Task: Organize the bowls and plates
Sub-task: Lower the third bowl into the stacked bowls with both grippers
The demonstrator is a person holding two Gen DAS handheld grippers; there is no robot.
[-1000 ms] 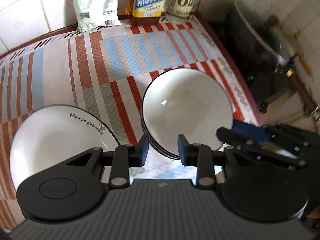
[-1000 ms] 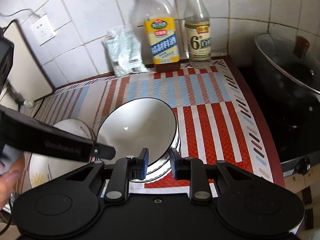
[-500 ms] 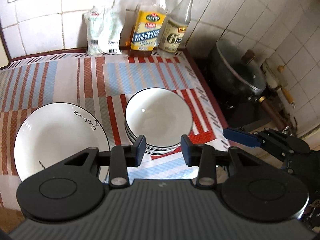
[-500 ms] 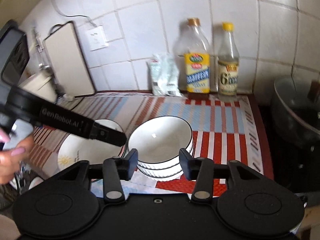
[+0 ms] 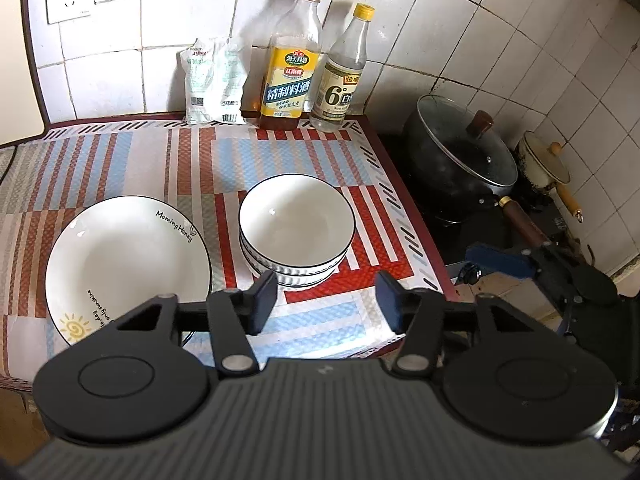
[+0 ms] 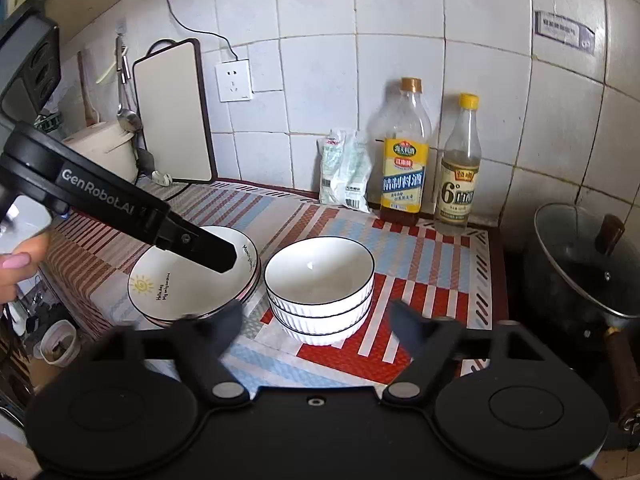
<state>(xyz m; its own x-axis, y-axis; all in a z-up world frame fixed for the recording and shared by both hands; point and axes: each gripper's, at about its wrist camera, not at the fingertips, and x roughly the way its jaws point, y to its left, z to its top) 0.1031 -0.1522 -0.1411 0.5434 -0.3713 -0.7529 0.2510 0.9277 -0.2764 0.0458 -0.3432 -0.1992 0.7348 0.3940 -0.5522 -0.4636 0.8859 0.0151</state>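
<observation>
Left gripper (image 5: 326, 300) hangs wide and empty, plates (image 5: 128, 268) beyond its left jaw showing only one face; the right wrist view reveals a stack, count unclear. Three stacked bowls (image 6: 319, 290) sit straight ahead between the right gripper's (image 6: 316, 322) spread, empty jaws.

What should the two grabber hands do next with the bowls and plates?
Probably nothing more than pull away and rest. The bowls already sit nested in one stack, the plates lie piled beside them on the striped mat, and both the left gripper and the right gripper are open and hold nothing, so the tidying looks finished.
</observation>
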